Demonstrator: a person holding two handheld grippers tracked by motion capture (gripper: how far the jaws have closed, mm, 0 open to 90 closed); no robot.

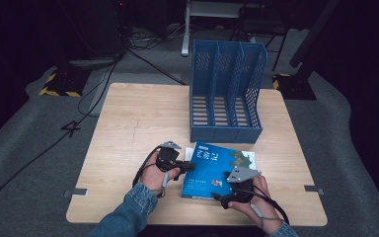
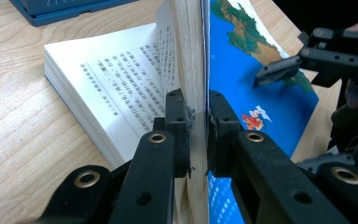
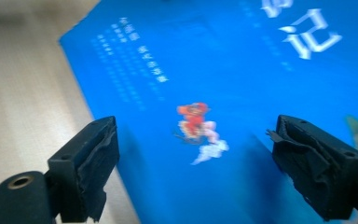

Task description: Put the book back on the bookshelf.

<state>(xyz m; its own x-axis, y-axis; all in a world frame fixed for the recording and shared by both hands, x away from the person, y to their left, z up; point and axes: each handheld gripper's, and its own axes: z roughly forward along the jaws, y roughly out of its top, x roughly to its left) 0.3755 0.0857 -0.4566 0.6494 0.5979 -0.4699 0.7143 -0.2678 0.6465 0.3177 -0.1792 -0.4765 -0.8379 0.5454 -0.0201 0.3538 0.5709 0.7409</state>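
— Which step?
— My left hand-held gripper [image 2: 198, 135] pinches the blue paperback book's [image 1: 216, 170] cover and front pages, lifting them off the wooden desk [image 1: 128, 128]. My right hand-held gripper [image 3: 196, 172] hovers spread above.
— Next?
— Probably closing it, then filing it.

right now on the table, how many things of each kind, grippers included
blue book: 1
blue file rack: 1
grippers: 2, the left gripper with its fingers shut on part of the book, the right gripper open over the cover
total: 4
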